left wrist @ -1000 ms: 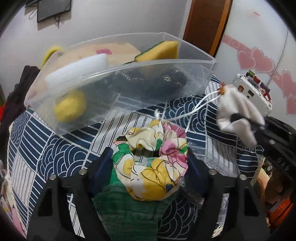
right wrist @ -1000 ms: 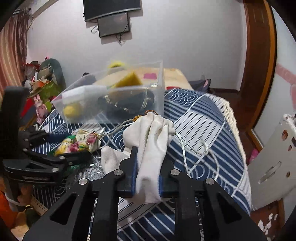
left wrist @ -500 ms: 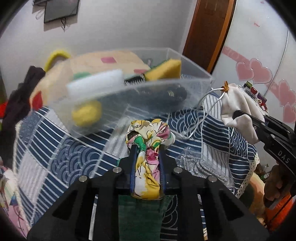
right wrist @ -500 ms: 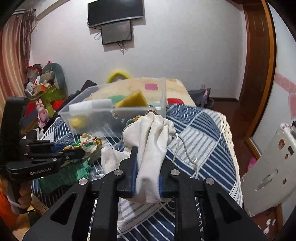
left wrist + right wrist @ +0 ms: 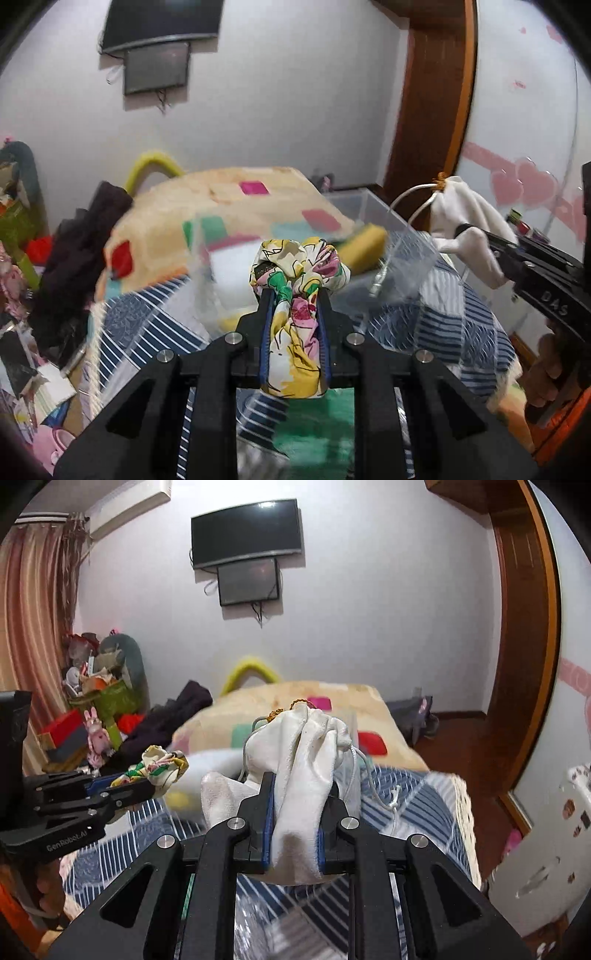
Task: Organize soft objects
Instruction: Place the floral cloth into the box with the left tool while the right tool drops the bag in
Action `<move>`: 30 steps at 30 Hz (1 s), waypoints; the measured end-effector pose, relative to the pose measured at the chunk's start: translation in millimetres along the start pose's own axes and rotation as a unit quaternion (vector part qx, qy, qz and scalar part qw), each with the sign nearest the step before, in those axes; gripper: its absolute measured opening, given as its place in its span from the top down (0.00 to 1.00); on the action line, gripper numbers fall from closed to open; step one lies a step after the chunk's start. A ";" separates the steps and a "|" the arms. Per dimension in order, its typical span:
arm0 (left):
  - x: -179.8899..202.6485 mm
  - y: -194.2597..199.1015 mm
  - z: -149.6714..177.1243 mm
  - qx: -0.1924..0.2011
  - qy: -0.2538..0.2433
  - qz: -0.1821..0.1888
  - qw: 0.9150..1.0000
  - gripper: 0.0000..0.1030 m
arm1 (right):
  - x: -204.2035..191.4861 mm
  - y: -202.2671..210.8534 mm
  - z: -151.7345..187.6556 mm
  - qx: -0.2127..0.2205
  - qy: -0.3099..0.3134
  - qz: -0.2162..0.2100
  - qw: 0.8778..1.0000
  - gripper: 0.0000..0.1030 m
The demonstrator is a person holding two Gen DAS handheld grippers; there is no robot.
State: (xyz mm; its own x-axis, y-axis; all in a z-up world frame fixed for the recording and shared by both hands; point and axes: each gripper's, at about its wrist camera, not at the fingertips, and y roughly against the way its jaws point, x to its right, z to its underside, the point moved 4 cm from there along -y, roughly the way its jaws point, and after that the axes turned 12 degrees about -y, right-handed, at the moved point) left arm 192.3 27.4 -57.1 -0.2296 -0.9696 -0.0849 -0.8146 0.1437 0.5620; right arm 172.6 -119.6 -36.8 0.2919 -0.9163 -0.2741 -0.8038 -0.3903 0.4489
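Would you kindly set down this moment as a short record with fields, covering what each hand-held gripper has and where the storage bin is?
left hand-held gripper: shut on the floral scrunchie, lifted off the bed
right hand-held gripper: shut on the white drawstring pouch, cord hanging loose
clear plastic bin: on the patterned bedspread, ahead of both grippers
in the bin: a yellow sponge; other contents blurred
green knit cloth: on the bed below the left gripper
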 end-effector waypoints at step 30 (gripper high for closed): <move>-21.2 -81.7 -11.2 -0.058 0.009 0.004 0.998 0.42 | -28.0 -89.1 7.6 -0.089 0.043 0.000 0.995 0.68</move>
State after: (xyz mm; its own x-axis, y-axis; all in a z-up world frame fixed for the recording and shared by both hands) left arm 269.6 34.0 -92.0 -0.2248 -0.9722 -0.0655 -0.7456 0.1284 0.6539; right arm 232.1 -58.4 -75.6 0.3416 -0.9173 -0.2044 -0.7014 -0.3936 0.5943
